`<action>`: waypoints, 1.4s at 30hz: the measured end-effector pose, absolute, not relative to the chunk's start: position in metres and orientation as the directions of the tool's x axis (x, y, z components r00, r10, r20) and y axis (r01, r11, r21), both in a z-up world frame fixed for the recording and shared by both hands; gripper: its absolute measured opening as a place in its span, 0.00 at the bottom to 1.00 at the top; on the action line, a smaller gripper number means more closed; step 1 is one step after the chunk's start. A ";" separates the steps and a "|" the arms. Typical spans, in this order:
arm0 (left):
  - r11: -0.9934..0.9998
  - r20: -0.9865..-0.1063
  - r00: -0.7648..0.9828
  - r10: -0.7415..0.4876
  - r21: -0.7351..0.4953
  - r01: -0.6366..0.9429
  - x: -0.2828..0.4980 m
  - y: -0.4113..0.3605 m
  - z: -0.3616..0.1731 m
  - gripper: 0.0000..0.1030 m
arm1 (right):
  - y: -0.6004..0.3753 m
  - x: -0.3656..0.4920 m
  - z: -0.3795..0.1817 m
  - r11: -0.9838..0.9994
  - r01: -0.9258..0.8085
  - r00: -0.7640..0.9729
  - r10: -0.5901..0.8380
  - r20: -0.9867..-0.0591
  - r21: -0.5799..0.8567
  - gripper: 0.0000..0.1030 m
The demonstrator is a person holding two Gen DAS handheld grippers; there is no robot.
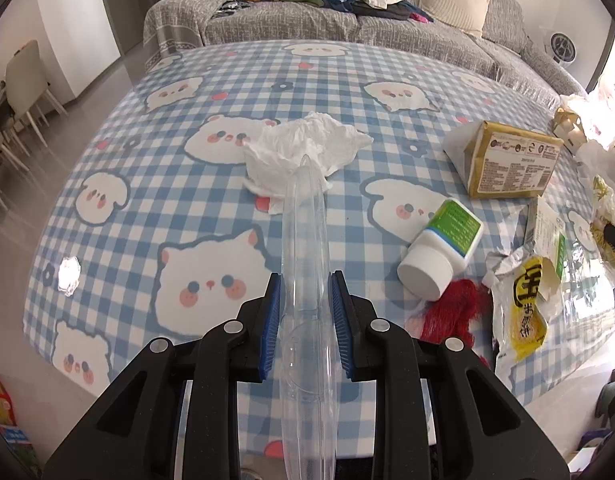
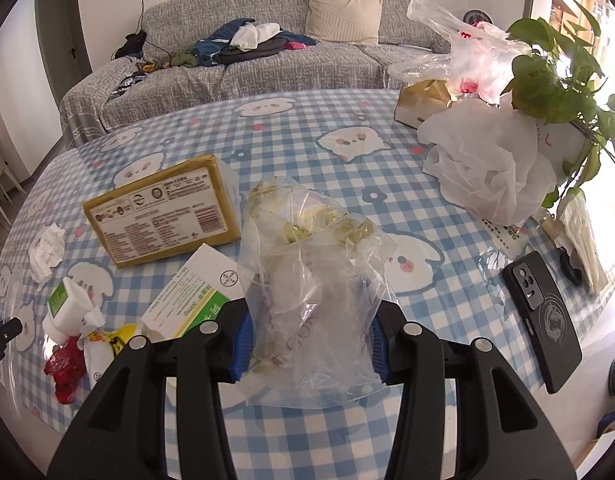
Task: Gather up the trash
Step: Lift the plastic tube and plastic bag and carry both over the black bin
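My left gripper (image 1: 305,284) is shut on the rim of a clear plastic container (image 1: 305,240), held edge-on above the table; its far end points at a crumpled white tissue (image 1: 303,152). My right gripper (image 2: 309,316) is shut on a clear plastic bag (image 2: 315,280) holding yellowish scraps, held above the table. Trash lies on the checked tablecloth (image 1: 187,92): a yellow box (image 1: 507,160), a white bottle (image 1: 439,256), red netting (image 1: 451,312), a yellow snack wrapper (image 1: 523,312) and a green-white carton (image 2: 195,296). The tissue also shows in the right wrist view (image 2: 47,250).
A black phone (image 2: 543,316) lies at the right. White plastic bags (image 2: 487,168), a potted plant (image 2: 555,80) and a paper box (image 2: 423,100) stand at the far right. A grey sofa (image 2: 267,64) with clothes is behind the table. Chairs (image 1: 23,92) stand at the left.
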State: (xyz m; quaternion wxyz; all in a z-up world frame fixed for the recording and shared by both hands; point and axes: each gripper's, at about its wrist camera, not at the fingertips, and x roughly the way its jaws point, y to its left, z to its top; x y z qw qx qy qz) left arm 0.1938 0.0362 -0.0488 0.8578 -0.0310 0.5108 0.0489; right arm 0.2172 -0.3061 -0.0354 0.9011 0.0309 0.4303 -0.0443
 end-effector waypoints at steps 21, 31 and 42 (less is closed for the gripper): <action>0.994 -0.866 0.500 0.023 -0.034 -0.105 0.143 0.028 -0.028 0.23 | -0.299 0.161 -0.013 0.997 0.076 0.657 -0.030 -0.754 0.027 0.42; 0.996 -0.860 0.510 0.014 -0.035 -0.087 0.121 0.019 -0.019 0.23 | -0.293 0.131 -0.005 0.998 0.060 0.674 -0.024 -0.738 0.022 0.42; 0.994 -0.870 0.493 0.008 -0.045 -0.096 0.090 0.021 -0.024 0.23 | -0.287 0.090 -0.015 0.998 0.041 0.669 0.007 -0.743 0.046 0.42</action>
